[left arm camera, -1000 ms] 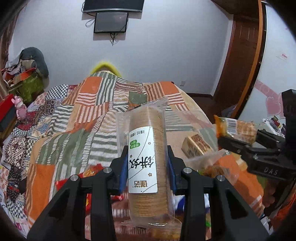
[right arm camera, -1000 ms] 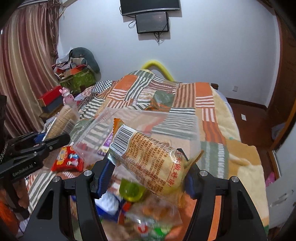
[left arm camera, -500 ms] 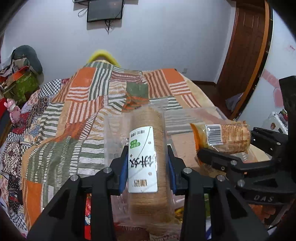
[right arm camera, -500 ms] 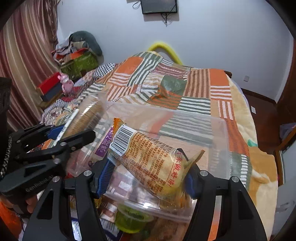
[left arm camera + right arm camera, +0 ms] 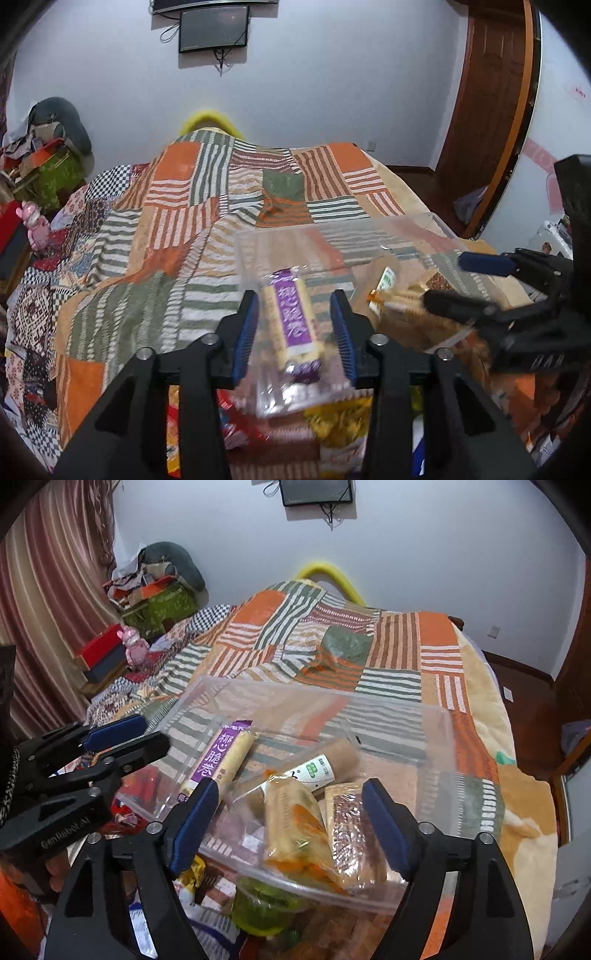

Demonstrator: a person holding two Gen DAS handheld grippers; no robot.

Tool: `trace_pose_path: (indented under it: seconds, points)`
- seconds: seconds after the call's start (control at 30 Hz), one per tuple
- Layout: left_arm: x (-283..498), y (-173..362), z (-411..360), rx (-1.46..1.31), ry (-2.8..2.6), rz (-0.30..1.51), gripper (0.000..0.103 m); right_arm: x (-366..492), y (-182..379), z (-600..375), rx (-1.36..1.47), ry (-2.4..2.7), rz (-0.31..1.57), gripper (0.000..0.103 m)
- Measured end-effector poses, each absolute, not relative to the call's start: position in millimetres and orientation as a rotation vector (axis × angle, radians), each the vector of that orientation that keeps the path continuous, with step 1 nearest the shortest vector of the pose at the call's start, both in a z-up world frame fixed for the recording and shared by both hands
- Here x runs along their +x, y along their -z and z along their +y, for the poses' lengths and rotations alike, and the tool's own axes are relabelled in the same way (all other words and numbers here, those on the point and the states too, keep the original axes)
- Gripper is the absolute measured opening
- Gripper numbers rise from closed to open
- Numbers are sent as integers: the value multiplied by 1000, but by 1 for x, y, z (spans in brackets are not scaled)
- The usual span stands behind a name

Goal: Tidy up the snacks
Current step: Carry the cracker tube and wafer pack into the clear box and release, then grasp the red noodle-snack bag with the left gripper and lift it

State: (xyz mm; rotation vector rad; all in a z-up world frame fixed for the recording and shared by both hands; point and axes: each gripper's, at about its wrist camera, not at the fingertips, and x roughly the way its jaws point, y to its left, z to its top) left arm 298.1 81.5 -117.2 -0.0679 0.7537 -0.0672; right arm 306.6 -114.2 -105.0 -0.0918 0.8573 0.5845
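Observation:
A clear plastic bin point(image 5: 439, 738) sits on the patchwork bed. In it lie a purple-labelled wafer roll pack point(image 5: 221, 760), a round cracker pack with a white label point(image 5: 325, 768), an orange cracker pack point(image 5: 295, 827) and a brown-patterned pack point(image 5: 351, 823). My left gripper point(image 5: 295, 328) is open and empty, jaws either side of the purple pack point(image 5: 291, 321) seen below it. My right gripper point(image 5: 288, 827) is open and empty over the bin's near edge. The bin also shows in the left wrist view point(image 5: 369, 229).
Loose snacks lie before the bin: a green jelly cup point(image 5: 258, 904), red packets point(image 5: 236, 424) and a yellow packet point(image 5: 340, 417). The patchwork quilt point(image 5: 147, 240) stretches beyond. Boxes and a pink toy point(image 5: 135, 648) stand at the left, a wooden door point(image 5: 487, 110) at the right.
Both grippers have opened. The round cracker pack left my left gripper and the orange cracker pack left my right gripper; both now lie in the bin.

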Motion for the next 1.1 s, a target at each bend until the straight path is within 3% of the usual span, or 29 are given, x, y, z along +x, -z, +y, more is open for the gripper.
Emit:
trace_pose_path:
  seconds: [0.1,0.4,0.8,1.1]
  points:
    - [281,113,101,-73,39,744,57,299,97,-127,-65,-578,840,80]
    - [251,142,154,-21,-60,844,70,277,97,-159,-70,-527,824,83]
    - [279,197,162,-64,37,984,71,255,130,-188,-101,-457,916,83]
    - [252,202,148,-69,71,1043,71,242,140,-193,-94,-461,932,83]
